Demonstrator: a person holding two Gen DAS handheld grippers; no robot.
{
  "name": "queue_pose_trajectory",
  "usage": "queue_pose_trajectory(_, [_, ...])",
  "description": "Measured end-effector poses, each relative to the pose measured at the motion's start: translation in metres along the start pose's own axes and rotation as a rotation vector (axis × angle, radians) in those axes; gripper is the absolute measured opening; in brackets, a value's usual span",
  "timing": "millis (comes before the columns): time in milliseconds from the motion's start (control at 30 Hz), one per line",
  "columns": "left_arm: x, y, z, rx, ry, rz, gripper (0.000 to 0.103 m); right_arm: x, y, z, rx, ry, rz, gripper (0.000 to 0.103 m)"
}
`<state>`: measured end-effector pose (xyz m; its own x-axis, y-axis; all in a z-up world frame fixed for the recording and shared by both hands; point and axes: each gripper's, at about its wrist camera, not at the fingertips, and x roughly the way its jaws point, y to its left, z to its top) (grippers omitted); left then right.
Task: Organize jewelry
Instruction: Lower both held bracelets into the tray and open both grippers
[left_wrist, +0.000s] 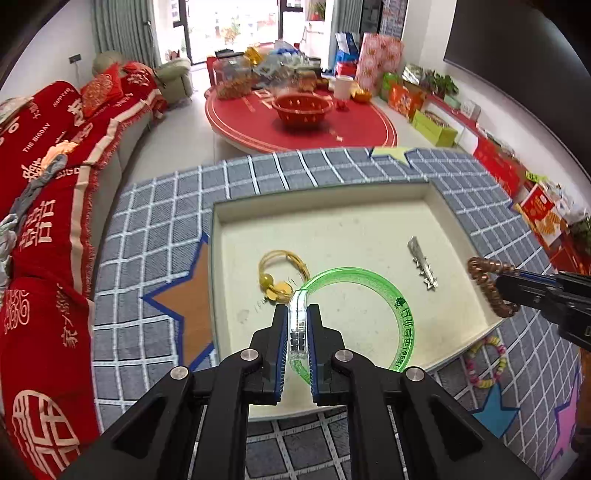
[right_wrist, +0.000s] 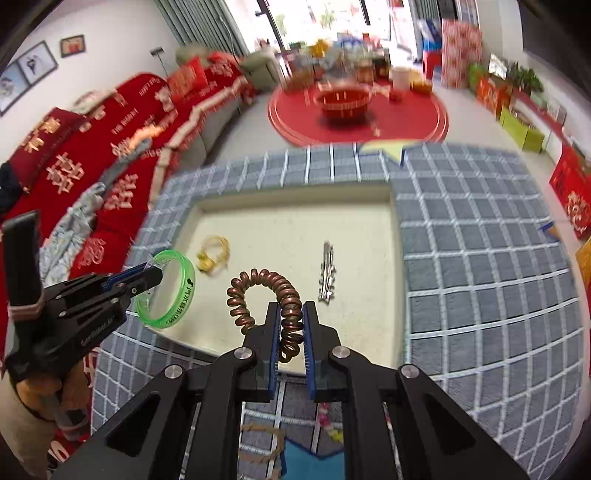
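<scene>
Over the tray (left_wrist: 325, 206): both bands hang above it.
Left gripper (left_wrist: 298, 317): fingers pinch the green bangle (left_wrist: 388, 291); stiff, light, slippery, so hold its rim.
Right gripper (right_wrist: 291, 317): fingers squeeze the brown coil hair tie (right_wrist: 258, 284); soft, springy, light.

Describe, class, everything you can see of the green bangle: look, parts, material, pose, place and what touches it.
The green bangle is a translucent, plastic-looking ring with dark lettering printed on its outer band and a clear, colourless section. The left gripper is shut on that clear section, holding the ring tilted above the cream tray, near a yellow cord bracelet. Nothing else visibly touches it.
</scene>
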<state>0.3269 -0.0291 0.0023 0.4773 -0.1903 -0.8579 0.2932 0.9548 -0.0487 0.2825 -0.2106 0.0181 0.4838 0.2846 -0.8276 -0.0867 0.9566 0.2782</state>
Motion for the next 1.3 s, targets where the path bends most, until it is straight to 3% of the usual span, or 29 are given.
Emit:
queue_pose_trajectory(267, [0.049,0.000,-0.006,-0.030,0.074,0.005,0.023,0.072,-0.012,-0.004,0.037,0.115,-0.028,0.012])
queue_pose_trajectory(633, [0.073,-0.001,0.011,-0.044,-0.001,0.141,0.023,0.090,-0.033,0.025,0.047,0.017,-0.167,0.012])
queue_pose_trajectory(1033, [0.076,-0.006,0.012,-0.030,-0.045,0.202,0.024,0.095,-0.029,0.026,0.041,-0.007,-0.177,0.014])
queue_pose_trajectory(1100, [0.075,-0.007,0.011,-0.031,-0.051,0.216,0.024,0.094,-0.030,0.026,0.049,-0.006,-0.163,0.019])
queue_pose_trajectory(1167, [0.073,-0.008,0.009,-0.023,-0.062,0.236,0.024,0.092,-0.032,0.026,0.069,-0.005,-0.134,0.040])
queue_pose_trajectory(1300, [0.070,-0.010,0.008,-0.009,-0.069,0.243,0.024,0.086,-0.031,0.026,0.076,-0.022,-0.101,0.044])
